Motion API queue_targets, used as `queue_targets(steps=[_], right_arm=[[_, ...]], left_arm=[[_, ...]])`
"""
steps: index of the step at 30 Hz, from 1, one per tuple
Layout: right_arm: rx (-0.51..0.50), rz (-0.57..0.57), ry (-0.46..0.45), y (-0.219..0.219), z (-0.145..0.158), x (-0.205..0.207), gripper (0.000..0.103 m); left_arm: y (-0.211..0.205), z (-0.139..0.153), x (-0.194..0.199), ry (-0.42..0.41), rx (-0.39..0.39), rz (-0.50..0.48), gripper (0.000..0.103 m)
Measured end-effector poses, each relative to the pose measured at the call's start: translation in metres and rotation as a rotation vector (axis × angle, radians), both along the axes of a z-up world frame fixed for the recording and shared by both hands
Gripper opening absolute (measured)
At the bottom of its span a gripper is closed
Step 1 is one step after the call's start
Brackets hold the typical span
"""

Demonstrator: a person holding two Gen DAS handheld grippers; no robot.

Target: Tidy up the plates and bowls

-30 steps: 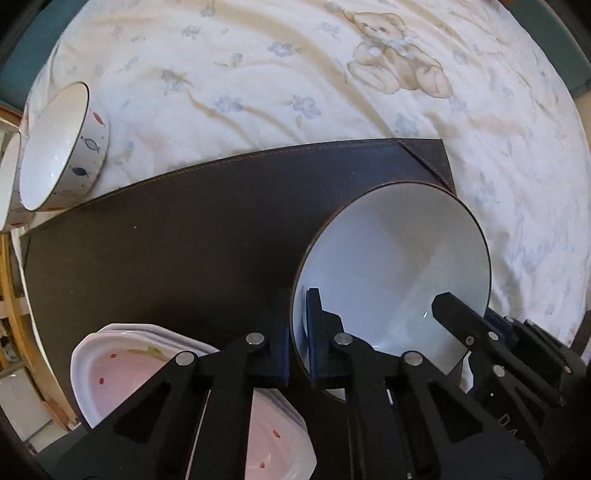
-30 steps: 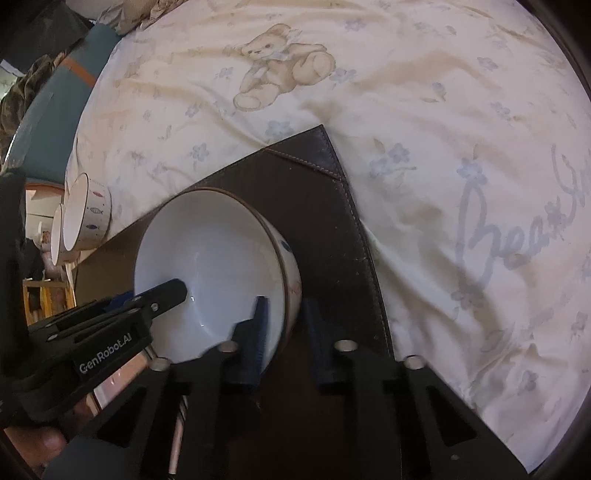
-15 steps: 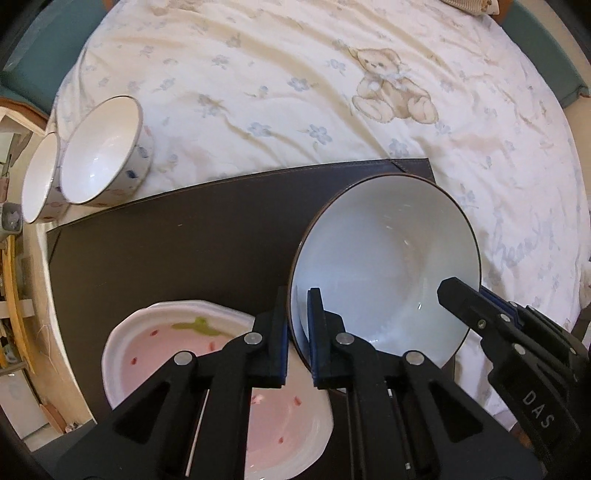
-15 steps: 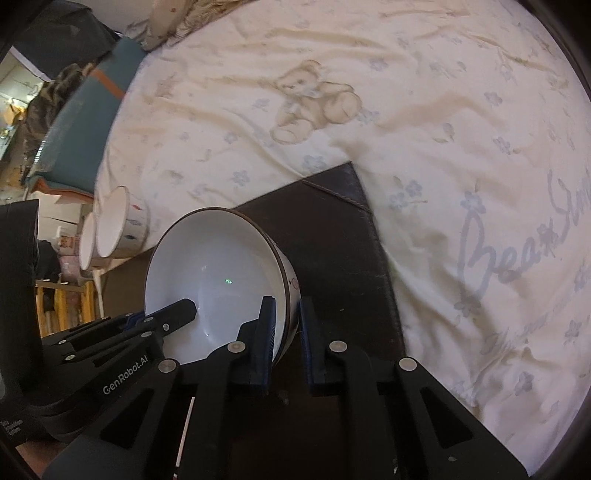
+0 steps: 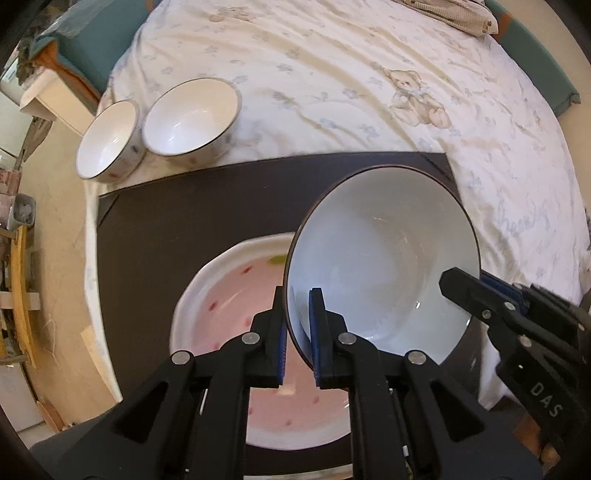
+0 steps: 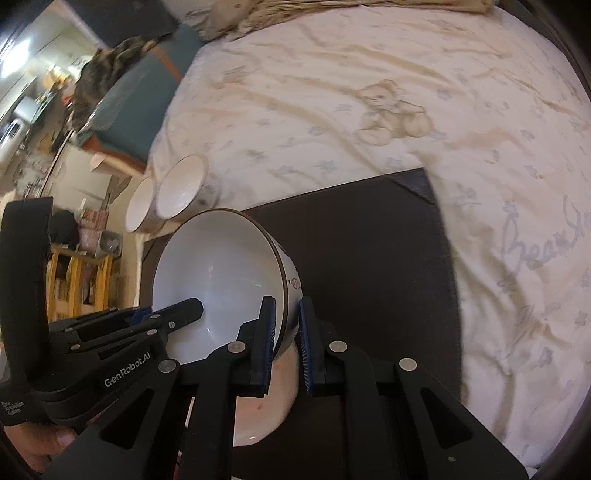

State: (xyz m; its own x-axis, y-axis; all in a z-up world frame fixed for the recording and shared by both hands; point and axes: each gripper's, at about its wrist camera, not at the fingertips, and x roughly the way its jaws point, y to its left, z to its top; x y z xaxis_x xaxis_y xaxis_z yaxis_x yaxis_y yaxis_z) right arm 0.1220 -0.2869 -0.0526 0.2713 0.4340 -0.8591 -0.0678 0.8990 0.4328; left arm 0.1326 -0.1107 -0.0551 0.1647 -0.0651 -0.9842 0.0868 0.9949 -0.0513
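A large white bowl (image 5: 384, 266) with a dark rim hangs in the air, held from two sides. My left gripper (image 5: 297, 332) is shut on its near-left rim. My right gripper (image 6: 286, 332) is shut on the opposite rim of the same large white bowl (image 6: 218, 280); its fingers (image 5: 476, 295) show at the right of the left wrist view. Below the bowl a pink plate (image 5: 236, 314) with a white scalloped edge lies on the dark mat (image 5: 184, 206). Two small white bowls (image 5: 188, 118) sit side by side on the bedsheet beyond the mat's far-left corner.
The dark mat (image 6: 369, 251) lies on a cream bedsheet (image 5: 369, 74) printed with teddy bears. The bed's left edge drops to the floor, where a wooden shelf (image 5: 22, 295) and clutter stand. A folded cloth (image 5: 450, 14) lies at the far side.
Both grippers have lifted the large bowl off the mat and carried it left, so it now hangs over the pink plate. The two small bowls have come further into view.
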Motion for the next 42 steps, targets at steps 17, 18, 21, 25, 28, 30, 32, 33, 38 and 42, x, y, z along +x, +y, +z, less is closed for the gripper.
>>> queue_targets(steps=[17,18,21,25,28,30,32,33,38,42], right_arm=[[-0.027,0.106,0.004,0.062,-0.025,-0.059,0.014],[-0.019,0.100,0.006,0.063,-0.026,-0.059,0.014],[-0.024,0.091,0.000,0.064,-0.027,-0.061,0.014],[-0.043,0.083,0.004,0.065,-0.030,-0.066,0.014],[-0.024,0.083,0.045,0.064,-0.039,-0.065,0.014],[-0.025,0.095,0.063,0.068,-0.044,-0.066,0.014],[-0.043,0.112,0.060,0.073,-0.045,-0.067,0.014],[-0.049,0.116,0.060,0.074,-0.046,-0.067,0.014],[-0.030,0.108,0.052,0.075,-0.043,-0.063,0.016],[-0.021,0.101,0.058,0.075,-0.042,-0.063,0.016]], left_arm=[[0.060,-0.013,-0.038,-0.018,-0.096,-0.011,0.009],[0.062,-0.015,-0.037,-0.014,-0.107,-0.009,0.009],[0.065,-0.021,-0.036,0.001,-0.141,0.001,0.009],[0.067,-0.023,-0.036,0.006,-0.168,0.016,0.009],[0.068,-0.024,-0.038,0.014,-0.146,0.018,0.010],[0.070,-0.029,-0.040,0.028,-0.133,0.023,0.009],[0.071,-0.034,-0.039,0.039,-0.132,0.025,0.009],[0.073,-0.036,-0.037,0.041,-0.134,0.031,0.009],[0.078,-0.044,-0.036,0.068,-0.150,0.062,0.009],[0.078,-0.047,-0.034,0.080,-0.165,0.071,0.009]])
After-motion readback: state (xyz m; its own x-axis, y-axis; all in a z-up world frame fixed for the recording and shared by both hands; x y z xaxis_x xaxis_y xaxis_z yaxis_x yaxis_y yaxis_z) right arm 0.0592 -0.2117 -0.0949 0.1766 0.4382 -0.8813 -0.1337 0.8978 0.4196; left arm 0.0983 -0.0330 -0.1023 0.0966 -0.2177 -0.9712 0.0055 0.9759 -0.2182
